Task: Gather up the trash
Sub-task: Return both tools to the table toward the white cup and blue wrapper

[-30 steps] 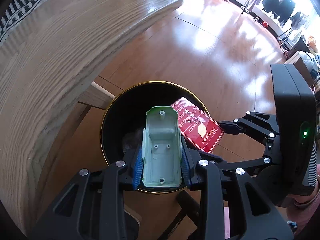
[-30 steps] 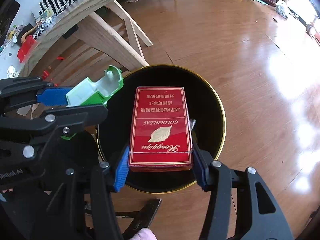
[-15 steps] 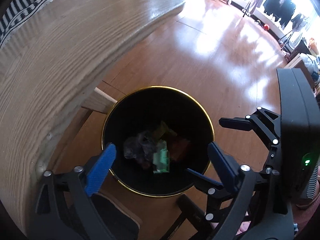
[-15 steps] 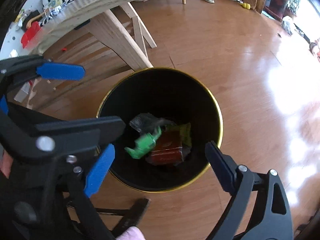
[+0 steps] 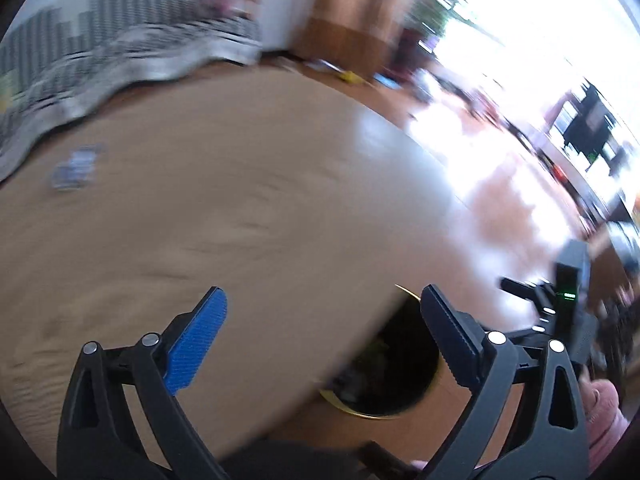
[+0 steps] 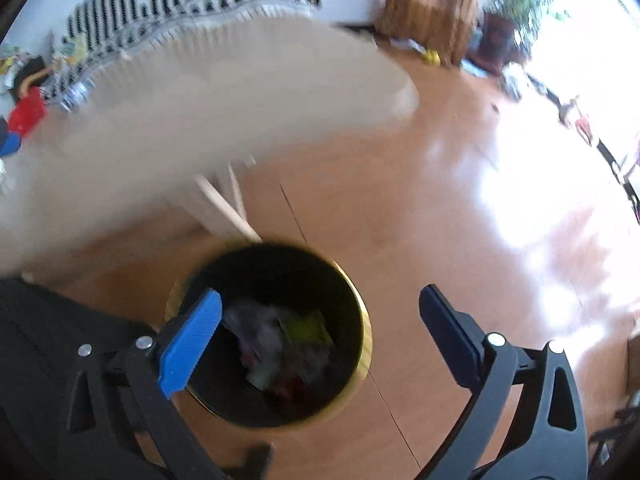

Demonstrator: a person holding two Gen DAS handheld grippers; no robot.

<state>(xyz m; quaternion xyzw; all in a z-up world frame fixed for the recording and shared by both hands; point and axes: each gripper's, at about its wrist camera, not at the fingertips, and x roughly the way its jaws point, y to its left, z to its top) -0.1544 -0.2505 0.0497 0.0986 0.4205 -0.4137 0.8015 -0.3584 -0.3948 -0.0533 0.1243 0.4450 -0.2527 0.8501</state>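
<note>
right wrist view shows the right gripper (image 6: pixel 320 320) with its jaws wide apart and nothing between them; they have just been opening, and the same is true for the left gripper (image 5: pixel 324 320), which is also wide and empty. one black bin with a gold rim (image 6: pixel 366 344) stands on the wooden floor (image 6: pixel 420 220), below and a little to the left of the right gripper, and inside it i can see a blurred heap of trash (image 6: pixel 280 340): something grey, something yellow-green, something red, but i cannot count the pieces. in the left wrist view the bin (image 5: pixel 400 360) is low between the fingers and half hidden by the edge of the round wooden table (image 5: pixel 240 220), so the left gripper now looks mostly at the table top. there, far to the upper left from the left gripper, one small blue-grey thing (image 5: pixel 76 166) lies flat on the wood; it is too blurred to name or to tell its long axis. in the right view a red object (image 6: pixel 28 114) and some other small things sit at the far left end of the table, near the striped cloth (image 6: pixel 180 20). i judge that the next trash is on the table, away and to the left, and the left gripper is nearer to it. two grippers, one bin, one table.
</note>
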